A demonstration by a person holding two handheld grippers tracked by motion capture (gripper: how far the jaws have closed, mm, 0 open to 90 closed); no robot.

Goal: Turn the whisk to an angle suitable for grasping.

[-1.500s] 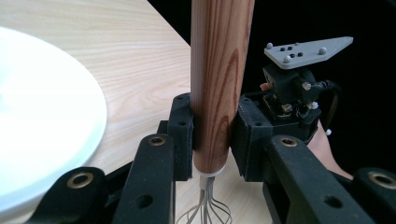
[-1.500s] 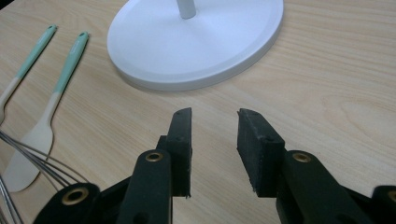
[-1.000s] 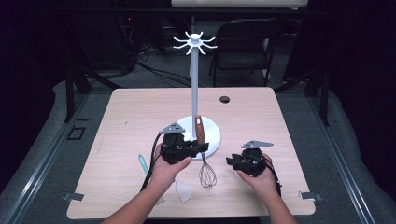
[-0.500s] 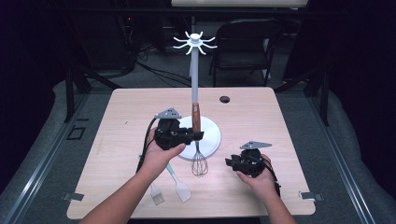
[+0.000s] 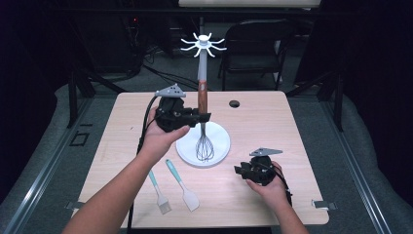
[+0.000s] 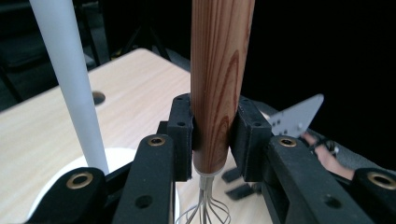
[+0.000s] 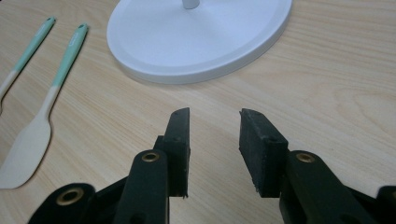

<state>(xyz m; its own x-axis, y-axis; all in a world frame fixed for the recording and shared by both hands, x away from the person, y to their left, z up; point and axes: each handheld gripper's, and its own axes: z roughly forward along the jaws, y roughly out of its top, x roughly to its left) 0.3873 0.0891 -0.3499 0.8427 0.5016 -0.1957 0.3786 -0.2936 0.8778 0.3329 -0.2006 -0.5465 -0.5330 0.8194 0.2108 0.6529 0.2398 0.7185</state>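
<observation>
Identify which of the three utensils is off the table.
The wooden-handled whisk, held upright in the left gripper; the spatula and brush lie flat on the table.

No text, label, brand, number or sign can be read anywhere in these pictures. The whisk's wooden handle [image 6: 219, 84] shows only grain, and the white stand base [image 7: 196, 42] is plain. The 2 teal-handled utensils [image 7: 42, 84] may carry a small mark near their ends, but it is too small to make out.
</observation>
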